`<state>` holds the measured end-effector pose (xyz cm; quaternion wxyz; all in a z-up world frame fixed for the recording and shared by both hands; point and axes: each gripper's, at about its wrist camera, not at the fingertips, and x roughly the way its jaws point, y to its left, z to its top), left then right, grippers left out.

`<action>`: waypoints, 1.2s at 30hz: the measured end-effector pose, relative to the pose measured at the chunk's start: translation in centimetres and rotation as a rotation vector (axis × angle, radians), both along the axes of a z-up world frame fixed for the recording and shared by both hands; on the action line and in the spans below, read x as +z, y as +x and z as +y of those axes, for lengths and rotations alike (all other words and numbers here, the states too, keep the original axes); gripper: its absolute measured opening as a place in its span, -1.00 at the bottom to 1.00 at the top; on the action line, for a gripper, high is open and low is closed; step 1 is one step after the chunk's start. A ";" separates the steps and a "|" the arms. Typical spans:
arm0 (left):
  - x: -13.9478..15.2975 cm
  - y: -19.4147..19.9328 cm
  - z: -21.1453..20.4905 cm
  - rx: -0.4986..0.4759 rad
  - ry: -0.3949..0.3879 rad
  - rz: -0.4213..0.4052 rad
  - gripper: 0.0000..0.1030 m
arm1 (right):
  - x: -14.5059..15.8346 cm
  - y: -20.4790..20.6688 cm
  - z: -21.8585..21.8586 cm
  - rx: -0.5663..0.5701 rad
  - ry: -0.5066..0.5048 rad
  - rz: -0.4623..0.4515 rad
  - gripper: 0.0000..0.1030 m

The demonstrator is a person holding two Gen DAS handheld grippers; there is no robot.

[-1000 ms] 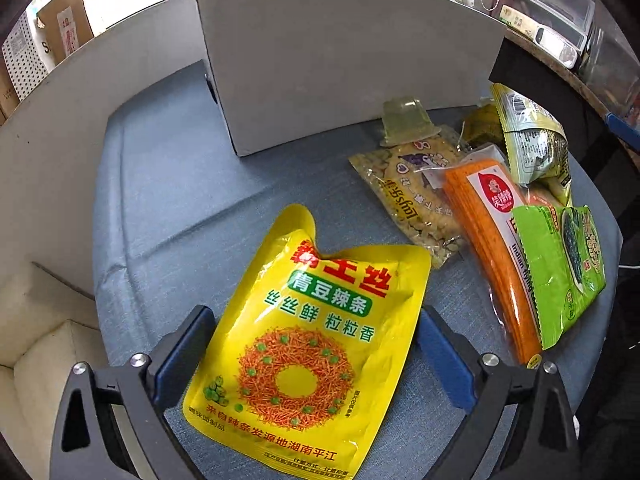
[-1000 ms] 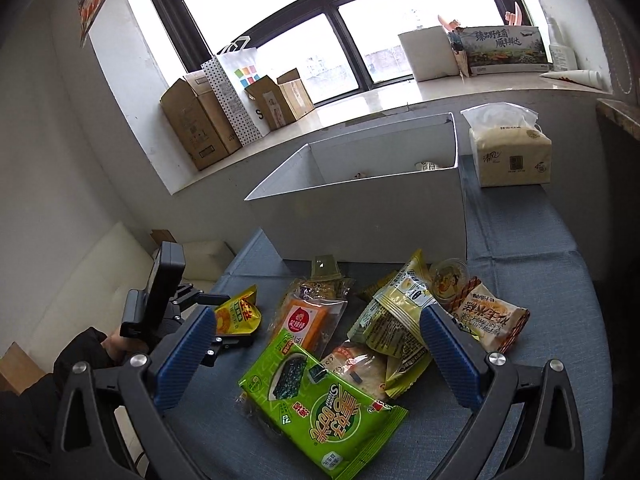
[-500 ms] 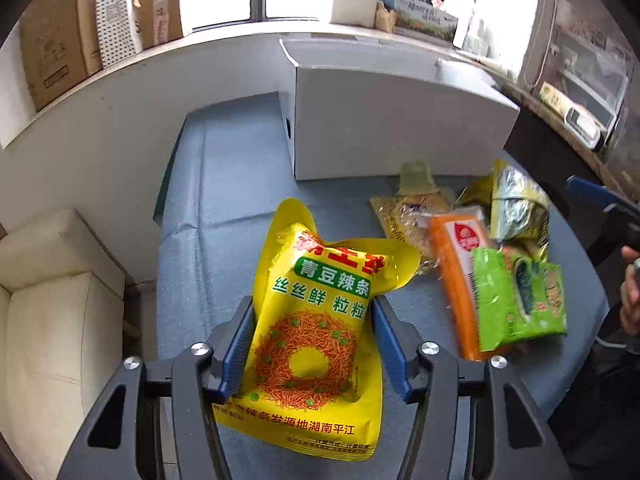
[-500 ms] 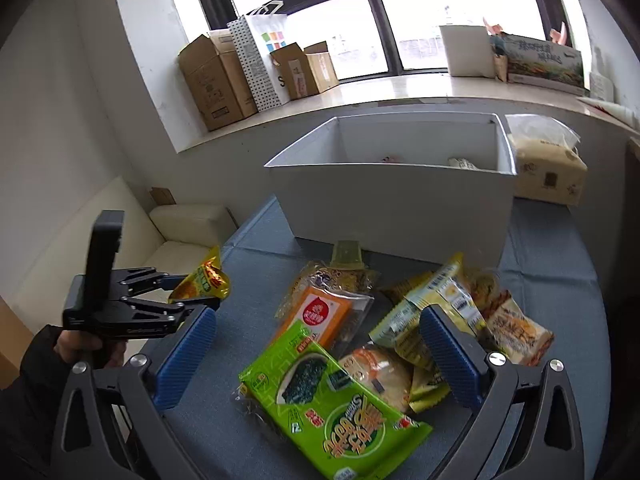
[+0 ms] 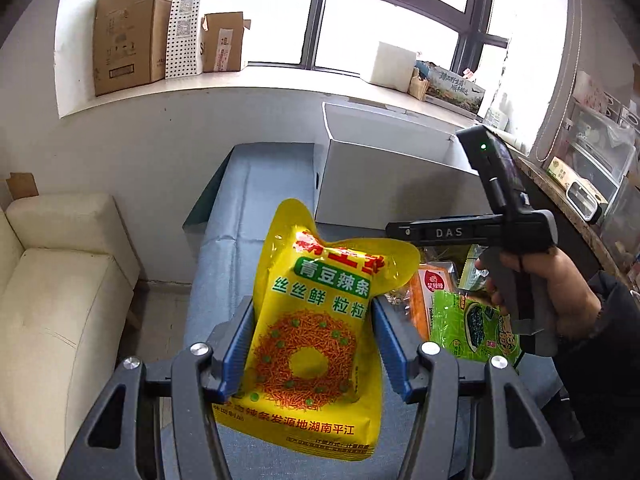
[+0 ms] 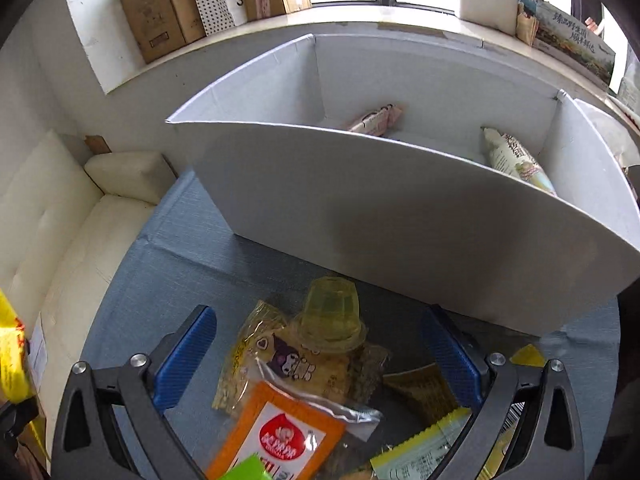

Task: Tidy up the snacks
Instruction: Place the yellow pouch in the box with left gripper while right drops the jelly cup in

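My left gripper is shut on a yellow snack bag and holds it lifted above the blue table. The white box stands behind it. My right gripper is open and empty, low over the snack pile: a yellow jelly cup, a clear cartoon-print bag and an orange packet lie between its fingers. The white box is just beyond, holding two packets. The right gripper also shows in the left wrist view.
A green seaweed pack and orange packet lie right of the yellow bag. A cream sofa stands left of the table. Cardboard boxes sit on the windowsill. A cluttered shelf is at the right.
My left gripper closed on the yellow bag and lifted it off the table. My right gripper moved forward and down over the snack pile, toward the white box.
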<state>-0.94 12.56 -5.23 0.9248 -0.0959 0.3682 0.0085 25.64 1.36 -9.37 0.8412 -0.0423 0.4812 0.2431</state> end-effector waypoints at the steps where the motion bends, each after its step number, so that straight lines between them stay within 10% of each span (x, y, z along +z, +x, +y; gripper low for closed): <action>1: -0.1 0.0 0.3 0.000 -0.010 0.002 0.20 | -0.5 0.4 0.2 -0.005 -0.008 0.015 1.00; 2: -0.2 0.1 0.3 0.003 -0.015 0.001 0.20 | -0.9 0.7 0.3 -0.002 -0.001 0.025 0.90; 5: -0.3 0.0 0.4 0.001 -0.016 0.001 0.21 | -2.3 1.2 0.7 -0.004 -0.039 0.057 -0.20; 27: 5.6 10.3 -6.3 -0.196 -0.036 -0.060 0.21 | 7.8 -7.1 -12.9 -0.073 0.318 -0.181 -0.32; 36: 10.5 21.0 -9.1 -0.176 0.045 -0.119 0.21 | 12.2 -0.8 -16.5 -0.160 0.333 -0.257 -0.32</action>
